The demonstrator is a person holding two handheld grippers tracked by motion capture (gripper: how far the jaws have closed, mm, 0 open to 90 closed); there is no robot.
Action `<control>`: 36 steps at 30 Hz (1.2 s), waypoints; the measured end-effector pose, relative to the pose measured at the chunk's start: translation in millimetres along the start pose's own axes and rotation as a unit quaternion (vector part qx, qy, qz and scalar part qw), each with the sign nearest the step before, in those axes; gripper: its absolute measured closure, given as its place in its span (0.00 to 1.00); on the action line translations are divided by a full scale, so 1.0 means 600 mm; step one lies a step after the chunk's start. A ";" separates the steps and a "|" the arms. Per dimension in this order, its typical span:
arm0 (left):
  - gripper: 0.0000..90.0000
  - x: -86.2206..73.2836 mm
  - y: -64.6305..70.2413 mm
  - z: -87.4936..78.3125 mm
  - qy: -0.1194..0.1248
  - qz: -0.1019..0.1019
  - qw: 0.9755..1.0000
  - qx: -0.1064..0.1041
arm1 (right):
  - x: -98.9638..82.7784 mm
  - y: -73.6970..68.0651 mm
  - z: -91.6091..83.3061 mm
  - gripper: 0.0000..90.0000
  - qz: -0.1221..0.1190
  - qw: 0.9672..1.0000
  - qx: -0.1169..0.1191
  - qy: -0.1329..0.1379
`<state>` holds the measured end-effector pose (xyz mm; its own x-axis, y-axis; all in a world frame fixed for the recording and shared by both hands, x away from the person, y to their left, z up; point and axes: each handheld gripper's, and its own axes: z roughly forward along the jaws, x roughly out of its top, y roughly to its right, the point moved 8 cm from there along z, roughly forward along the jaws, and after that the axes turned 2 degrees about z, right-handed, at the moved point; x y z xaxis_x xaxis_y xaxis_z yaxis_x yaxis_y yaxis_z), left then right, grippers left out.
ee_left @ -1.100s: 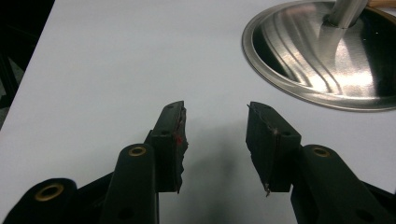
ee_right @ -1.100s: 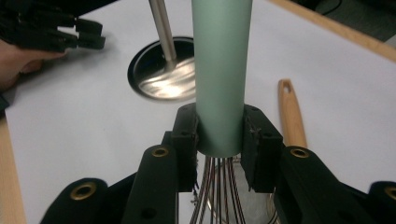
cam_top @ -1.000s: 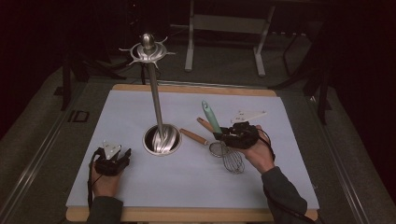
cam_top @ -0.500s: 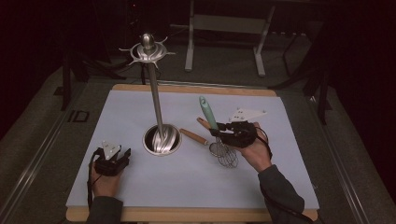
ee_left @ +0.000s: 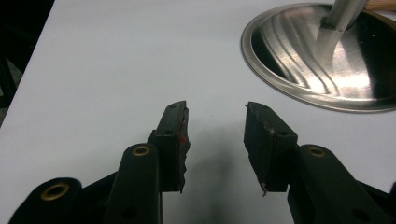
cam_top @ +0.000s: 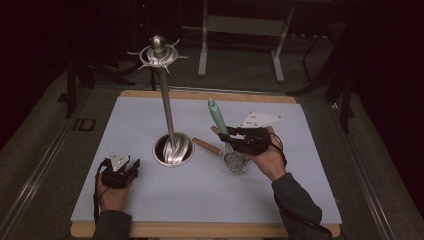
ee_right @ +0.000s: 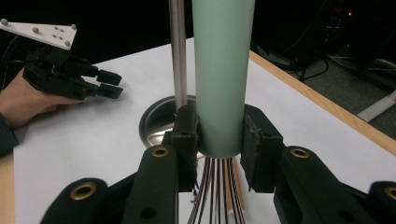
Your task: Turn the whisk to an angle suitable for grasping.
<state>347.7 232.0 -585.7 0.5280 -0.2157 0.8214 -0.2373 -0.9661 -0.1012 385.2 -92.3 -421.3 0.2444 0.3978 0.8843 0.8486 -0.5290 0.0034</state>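
Nearest the person, the left tongs (cam_top: 131, 165) are resting low over the pale sheet (cam_top: 150, 210) that is covering the counter (cam_top: 210, 95). In the left gripper view the left tongs (ee_left: 215, 119) are standing released with nothing between the pads, though the jaws have just been closing a little. The sheet is lying bare under them, and the rim of the polished steel base (ee_left: 322, 56) is sitting just beyond, up and to the right.

Farther in, on the other side, the right tongs (cam_top: 231, 136) are grasping a whisk (cam_top: 222, 132) by the lower end of its mint-green handle. In the right gripper view the right tongs (ee_right: 218, 133) are pressing their pads against both sides of the handle (ee_right: 222, 70), with the wires (ee_right: 217, 191) fanning out below. From above, the whisk is standing nearly upright, handle tip tilted slightly away, and the wire head (cam_top: 235, 161) is hanging just above the sheet, right of the base.

A wooden-handled utensil (cam_top: 207, 146) is lying flat on the sheet between the base and the whisk head.

Beyond that, the utensil stand (cam_top: 167, 115) is rising from its round base (cam_top: 173, 150) to a ring of hooks (cam_top: 158, 54) at the top.
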 end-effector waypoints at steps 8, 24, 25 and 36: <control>0.67 0.000 0.000 0.000 -0.001 0.000 1.000 0.000 | 0.012 -0.008 0.008 0.77 -0.004 1.000 0.008 0.009; 0.67 0.000 -0.001 0.000 -0.001 -0.002 1.000 0.000 | 0.046 -0.029 0.028 0.77 -0.020 0.999 0.019 0.032; 0.67 0.000 -0.001 0.000 0.000 -0.002 1.000 -0.001 | 0.048 -0.031 0.029 0.77 -0.022 0.999 0.020 0.033; 0.67 0.000 0.000 0.000 -0.001 0.001 1.000 0.000 | 0.075 -0.042 0.032 0.77 -0.044 0.998 0.024 0.050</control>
<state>347.7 232.1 -585.8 0.5292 -0.2173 0.8202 -0.2373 -0.9660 -0.1028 383.9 -46.5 -390.4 0.1223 0.3637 0.9234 0.8870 -0.4574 0.0627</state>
